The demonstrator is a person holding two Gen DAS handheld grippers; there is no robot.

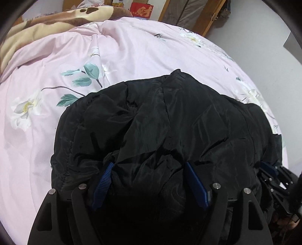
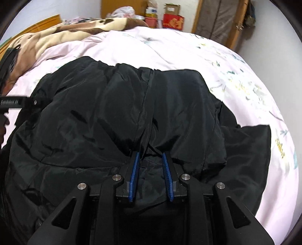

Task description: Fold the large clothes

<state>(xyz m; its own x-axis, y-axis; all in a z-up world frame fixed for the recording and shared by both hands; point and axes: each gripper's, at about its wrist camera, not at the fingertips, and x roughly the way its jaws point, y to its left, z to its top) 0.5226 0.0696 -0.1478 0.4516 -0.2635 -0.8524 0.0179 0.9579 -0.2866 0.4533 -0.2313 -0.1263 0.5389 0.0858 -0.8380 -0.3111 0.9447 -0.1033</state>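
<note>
The black coat (image 1: 160, 120) lies bunched on the pink flowered bedspread (image 1: 47, 94), puffy and creased, and it fills the space ahead of both sets of jaws. The left gripper (image 1: 149, 164) has its blue-padded jaws spread wide, with a thick fold of the coat bulging up between them and pressed against both pads (image 1: 102, 185); they are around the fabric, though not squeezed down on it. The right gripper (image 2: 150, 153) has its jaws drawn closer together, a narrow band of the coat running between the blue pads (image 2: 134, 175) right at a seam (whether the pads truly bite the cloth I cannot tell, since a gap shows between them). From the left jaws, the right gripper's blue tip (image 1: 269, 167) pokes out at the coat's far right edge. Beyond the jaws the coat ends and bare bedspread (image 2: 169, 47) runs on to a brown and cream blanket (image 2: 62, 35) heaped at the head of the bed. Past that stand a red box (image 2: 173, 22), some cardboard boxes (image 2: 170, 8) and a wooden door frame (image 2: 196, 17) against the wall.
</note>
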